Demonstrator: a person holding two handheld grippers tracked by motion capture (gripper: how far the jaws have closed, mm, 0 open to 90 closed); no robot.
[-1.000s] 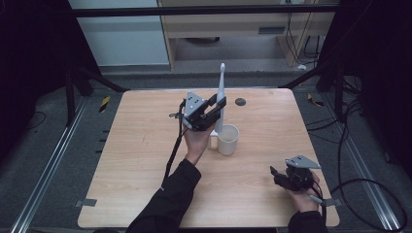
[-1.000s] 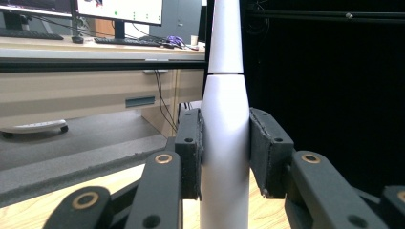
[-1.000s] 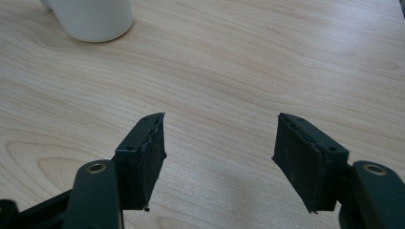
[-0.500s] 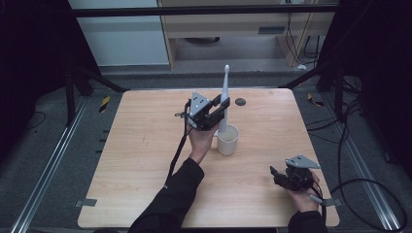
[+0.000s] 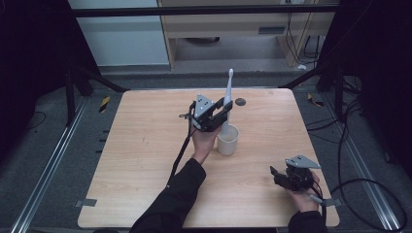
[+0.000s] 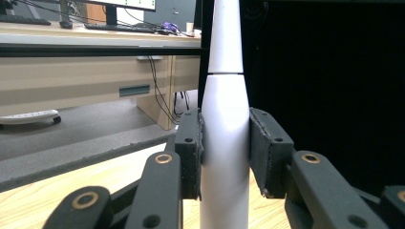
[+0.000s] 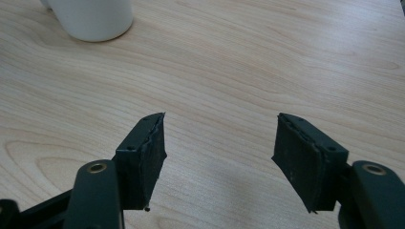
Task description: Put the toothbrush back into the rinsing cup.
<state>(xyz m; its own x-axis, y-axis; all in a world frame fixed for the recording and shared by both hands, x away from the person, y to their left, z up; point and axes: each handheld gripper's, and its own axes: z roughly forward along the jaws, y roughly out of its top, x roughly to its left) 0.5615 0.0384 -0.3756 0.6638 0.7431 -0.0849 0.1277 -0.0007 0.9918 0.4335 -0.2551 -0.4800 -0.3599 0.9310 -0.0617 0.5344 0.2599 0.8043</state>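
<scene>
Left gripper (image 5: 219, 112) clamped an upright white electric toothbrush (image 6: 225, 143), lower end seemingly inside the white cup (image 5: 227, 140). Right gripper (image 7: 219, 162) gaped wide, empty, over the table (image 5: 141, 145).

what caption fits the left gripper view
Left gripper clamps a white toothbrush upright above the wooden table.

We see a light wooden table (image 5: 136, 160) bearing a white cup (image 5: 228, 141) near its centre.
</scene>
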